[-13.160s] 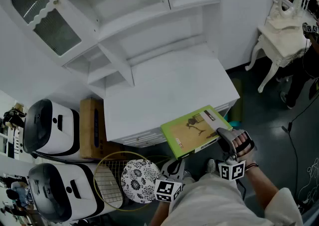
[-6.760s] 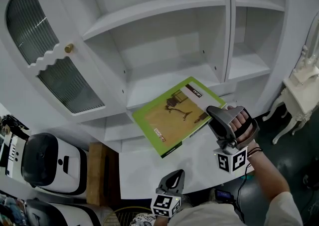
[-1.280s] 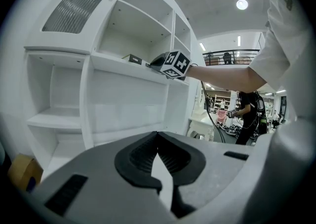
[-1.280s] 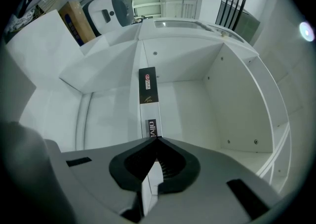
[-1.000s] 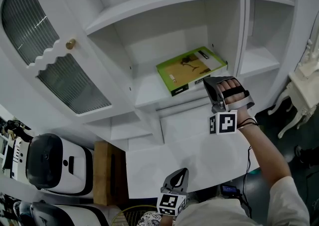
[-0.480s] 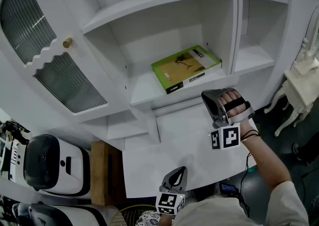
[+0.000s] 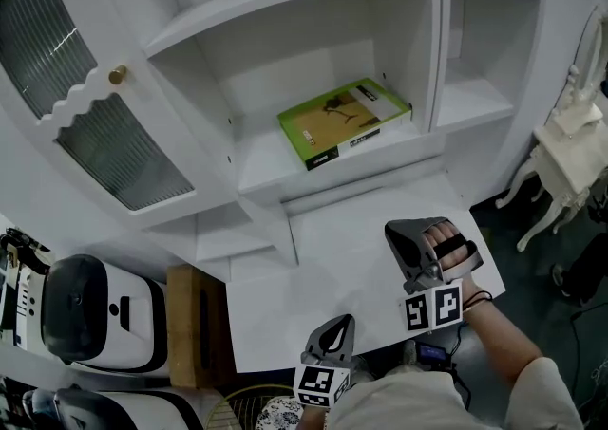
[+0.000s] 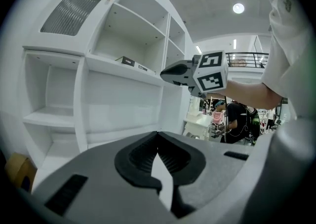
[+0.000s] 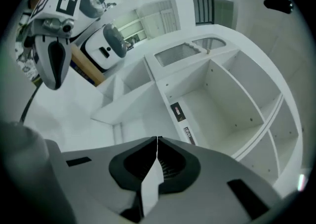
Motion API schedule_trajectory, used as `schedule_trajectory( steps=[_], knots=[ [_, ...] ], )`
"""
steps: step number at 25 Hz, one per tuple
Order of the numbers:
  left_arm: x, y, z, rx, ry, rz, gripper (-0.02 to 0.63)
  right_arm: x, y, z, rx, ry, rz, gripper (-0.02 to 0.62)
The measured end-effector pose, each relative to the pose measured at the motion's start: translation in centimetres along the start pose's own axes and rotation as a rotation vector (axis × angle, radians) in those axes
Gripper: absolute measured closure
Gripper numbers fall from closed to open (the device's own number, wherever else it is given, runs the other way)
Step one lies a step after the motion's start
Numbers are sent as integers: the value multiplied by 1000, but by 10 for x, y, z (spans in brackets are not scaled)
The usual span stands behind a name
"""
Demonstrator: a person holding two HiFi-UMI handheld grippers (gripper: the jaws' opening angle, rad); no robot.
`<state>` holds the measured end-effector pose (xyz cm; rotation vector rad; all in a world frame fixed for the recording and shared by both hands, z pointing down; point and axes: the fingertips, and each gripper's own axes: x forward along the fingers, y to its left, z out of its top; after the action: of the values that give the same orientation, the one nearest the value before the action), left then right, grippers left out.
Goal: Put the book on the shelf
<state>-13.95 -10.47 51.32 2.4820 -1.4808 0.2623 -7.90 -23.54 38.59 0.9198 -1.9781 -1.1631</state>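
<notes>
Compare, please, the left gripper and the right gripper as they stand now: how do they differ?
The right gripper hangs farther out over the white desktop, nearer the book on the shelf; the left gripper sits low, close to the person's body. The hand holding the right gripper shows in the head view; the left gripper's hand is hidden there. Both are shut and empty.

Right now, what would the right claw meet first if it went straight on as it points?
Probably the front edge of the shelf, right by the book lying there; depth is unclear.
</notes>
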Motion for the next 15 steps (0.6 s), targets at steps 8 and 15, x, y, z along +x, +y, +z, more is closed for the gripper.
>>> schedule_trajectory(
  steps=[8, 15],
  knots=[
    [4, -16, 6, 15, -11, -26, 603, -48, 68, -3, 390, -81, 170, 578],
    [10, -40, 16, 33, -37, -34, 603, -89, 93, -18, 775, -181, 262, 578]
  ],
)
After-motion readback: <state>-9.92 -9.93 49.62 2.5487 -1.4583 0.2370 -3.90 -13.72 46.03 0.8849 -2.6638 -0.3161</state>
